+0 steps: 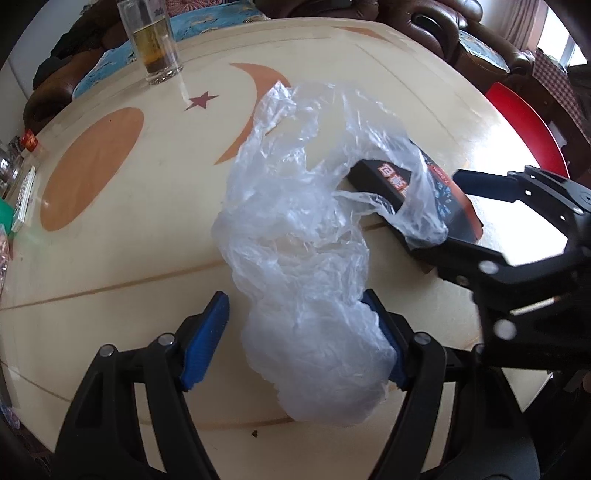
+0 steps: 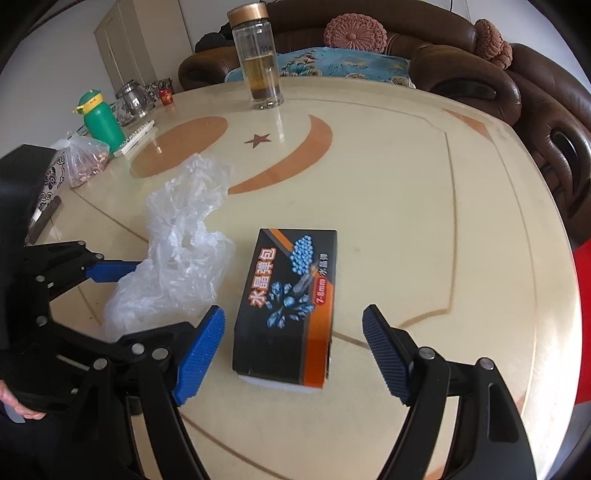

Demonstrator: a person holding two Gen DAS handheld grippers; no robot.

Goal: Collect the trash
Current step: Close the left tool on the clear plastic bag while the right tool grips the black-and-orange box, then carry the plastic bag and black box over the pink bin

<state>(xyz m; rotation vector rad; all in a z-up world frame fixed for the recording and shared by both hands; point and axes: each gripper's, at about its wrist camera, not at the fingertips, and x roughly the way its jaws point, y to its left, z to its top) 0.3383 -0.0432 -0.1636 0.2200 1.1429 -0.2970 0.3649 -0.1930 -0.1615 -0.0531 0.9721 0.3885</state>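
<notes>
Lying flat on the bench (image 2: 406, 206), the black box (image 2: 286, 306) read "水晶弹包" and "7-8mm". Right tongs (image 2: 293, 345) stood wide either side of its near end, not touching. Left of the box, the crumpled plastic bag (image 1: 306, 258) lay between the wide left tongs (image 1: 295, 332). Bare bench stretched right of the box.

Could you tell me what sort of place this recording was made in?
Most likely a home living room: a brown leather sofa with round knitted cushions stands behind a glossy patterned table, which holds a glass tea bottle.
</notes>
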